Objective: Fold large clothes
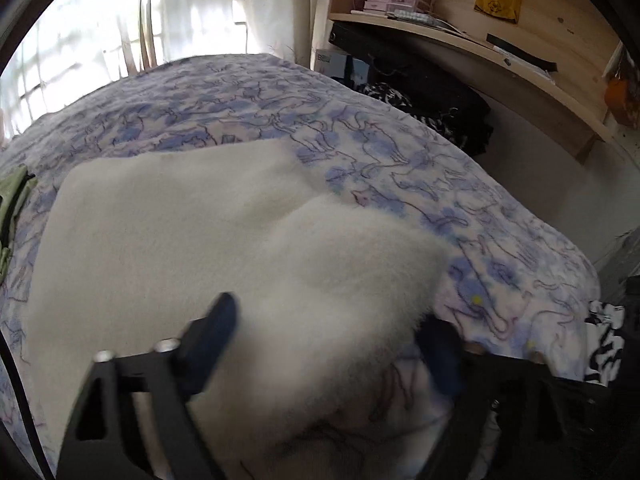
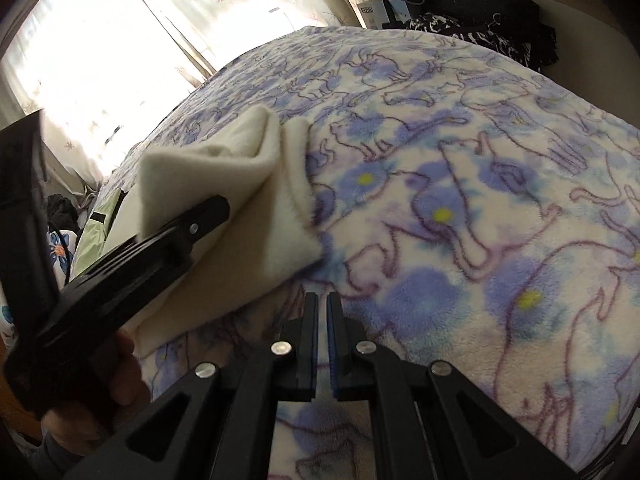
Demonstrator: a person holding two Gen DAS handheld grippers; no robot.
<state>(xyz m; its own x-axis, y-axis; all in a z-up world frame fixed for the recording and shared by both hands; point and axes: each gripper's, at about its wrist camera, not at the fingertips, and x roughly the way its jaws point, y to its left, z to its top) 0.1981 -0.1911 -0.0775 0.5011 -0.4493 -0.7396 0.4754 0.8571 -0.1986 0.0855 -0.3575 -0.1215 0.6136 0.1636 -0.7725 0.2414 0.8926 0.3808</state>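
A cream fleece garment (image 1: 192, 232) lies folded on the bed's blue-and-purple cat-print blanket (image 1: 400, 152). My left gripper (image 1: 328, 344) is open, its fingers spread around the garment's raised near corner. In the right wrist view the left gripper (image 2: 160, 236) reaches in from the left over the cream garment (image 2: 240, 184), whose corner stands folded up. My right gripper (image 2: 322, 308) is shut and empty, just above the blanket (image 2: 480, 208) beside the garment's near edge.
A green garment (image 1: 12, 204) lies at the bed's left edge. A wooden shelf (image 1: 520, 64) with boxes stands at the right, dark clothes (image 1: 440, 112) below it. Curtained windows (image 1: 120, 20) are behind the bed.
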